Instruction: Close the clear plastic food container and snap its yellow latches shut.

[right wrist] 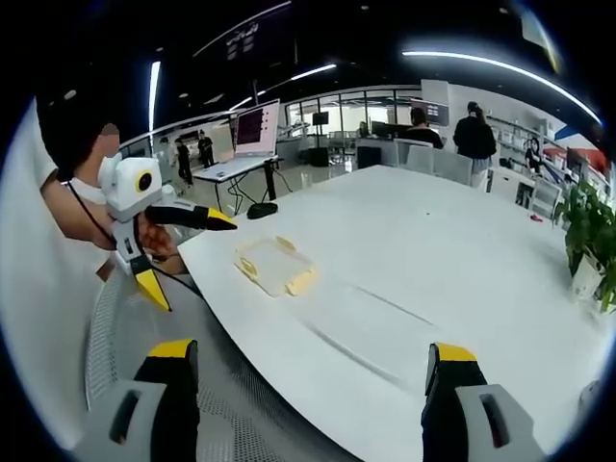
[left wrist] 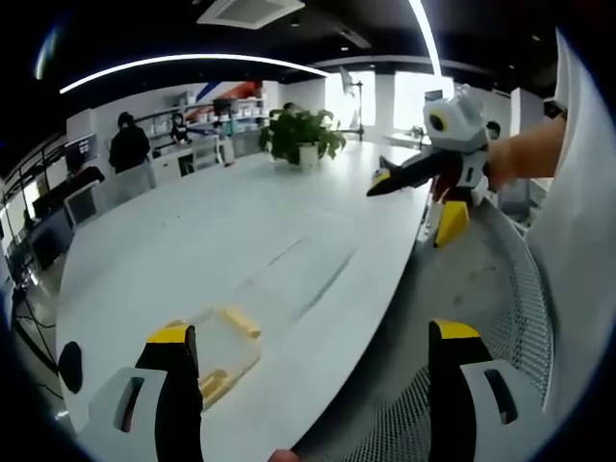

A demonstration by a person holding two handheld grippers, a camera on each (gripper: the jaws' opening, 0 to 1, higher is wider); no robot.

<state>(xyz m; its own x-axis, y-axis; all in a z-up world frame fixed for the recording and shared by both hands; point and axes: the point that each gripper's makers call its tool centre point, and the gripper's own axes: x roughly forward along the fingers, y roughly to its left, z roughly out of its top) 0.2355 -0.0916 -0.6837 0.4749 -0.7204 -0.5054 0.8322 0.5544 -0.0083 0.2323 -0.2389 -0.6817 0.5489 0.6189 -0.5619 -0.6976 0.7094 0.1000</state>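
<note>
The clear plastic food container (left wrist: pixel 227 352) lies flat on the white table (left wrist: pixel 241 221) near its near edge, with yellow latches (left wrist: pixel 241 322) sticking out at its sides. My left gripper (left wrist: pixel 313 332) hangs open above the table edge, the container just inside its left jaw. In the same view my right gripper (left wrist: pixel 416 204) is held in a hand, open and empty, up off the table. The right gripper view shows the container (right wrist: pixel 276 265) at mid distance beyond my open right gripper (right wrist: pixel 313 351). The left gripper (right wrist: pixel 188 255) hovers open to the container's left.
The long white table (right wrist: pixel 433 250) stretches away. A potted plant (left wrist: pixel 300 135) stands at its far end, also the plant (right wrist: pixel 592 231). A grey mesh chair back (left wrist: pixel 500 279) sits by the table edge. People (left wrist: pixel 128 149) and desks with a screen (right wrist: pixel 255 125) are far behind.
</note>
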